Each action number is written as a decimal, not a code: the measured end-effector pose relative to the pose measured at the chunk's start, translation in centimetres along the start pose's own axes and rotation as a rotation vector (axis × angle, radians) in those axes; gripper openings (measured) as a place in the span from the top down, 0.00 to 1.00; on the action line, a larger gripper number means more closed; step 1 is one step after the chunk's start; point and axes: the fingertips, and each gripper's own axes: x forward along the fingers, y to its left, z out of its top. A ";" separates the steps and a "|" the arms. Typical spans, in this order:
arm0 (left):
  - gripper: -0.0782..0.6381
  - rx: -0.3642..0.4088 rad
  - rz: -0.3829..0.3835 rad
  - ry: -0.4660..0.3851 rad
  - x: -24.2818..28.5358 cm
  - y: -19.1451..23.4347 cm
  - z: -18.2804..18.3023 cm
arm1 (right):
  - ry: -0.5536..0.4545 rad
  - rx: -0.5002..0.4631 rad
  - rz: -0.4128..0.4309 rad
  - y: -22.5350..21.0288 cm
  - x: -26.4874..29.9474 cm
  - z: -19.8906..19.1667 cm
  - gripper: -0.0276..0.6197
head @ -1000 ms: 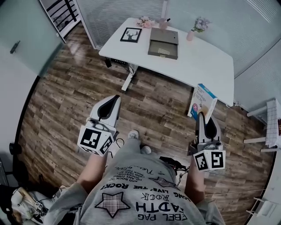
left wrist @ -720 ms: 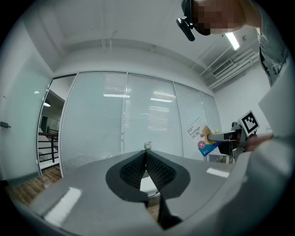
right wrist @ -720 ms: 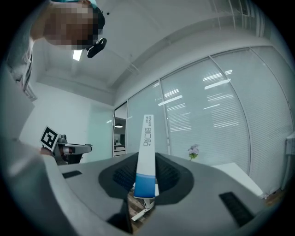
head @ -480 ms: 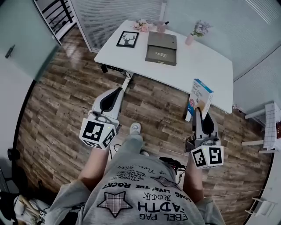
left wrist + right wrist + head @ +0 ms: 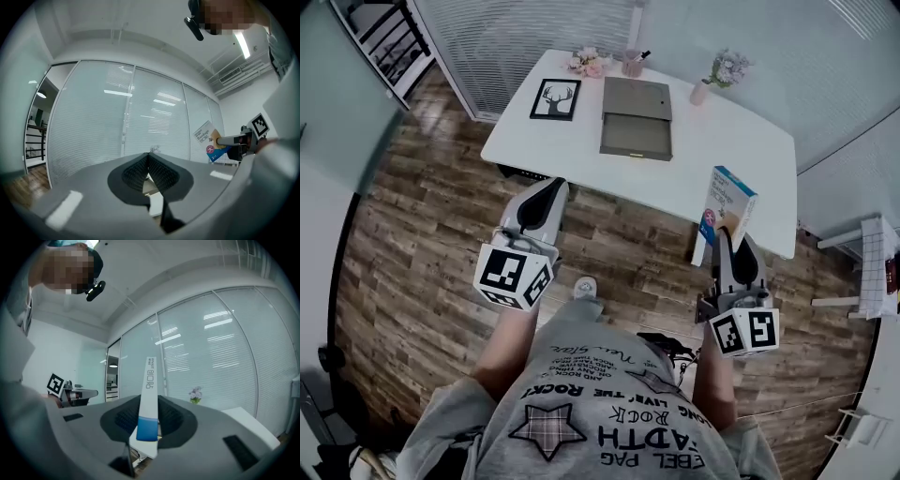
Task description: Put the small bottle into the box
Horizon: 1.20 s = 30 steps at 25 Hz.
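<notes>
Right gripper (image 5: 728, 240) has its fingers (image 5: 171, 416) pinching a slim white-and-blue carton (image 5: 727, 204) by its lower end. In the right gripper view you see the carton (image 5: 149, 390) edge-on: long axis runs straight up out of the fingers, with the blue band down at the grip and the white printed end pointing up. From the head view it points away from the person and overlaps the near right edge of the white tabletop (image 5: 741, 141).

Left gripper (image 5: 551, 187) is out over the wooden floor (image 5: 422, 216) just short of the tabletop's near edge, fingers (image 5: 161, 173) pressed together with nothing between them.

A flat grey box (image 5: 636, 117) sits in the middle of the tabletop, a framed deer picture (image 5: 554, 98) to its left and flowers (image 5: 587, 63) behind. Honestly can't pick out the small bottle for sure among the little stuff along the far edge.
</notes>
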 end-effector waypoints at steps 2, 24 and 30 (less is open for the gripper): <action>0.88 0.004 -0.014 0.005 1.6 1.3 -0.2 | -0.002 0.000 -0.012 -0.3 1.6 -0.1 0.82; 0.88 -0.024 -0.115 0.067 10.8 8.4 -3.3 | 0.032 0.048 -0.123 -4.1 10.7 -1.8 0.82; 0.88 -0.036 -0.073 0.084 12.1 9.9 -4.3 | 0.038 0.032 -0.074 -5.3 14.2 -1.7 0.82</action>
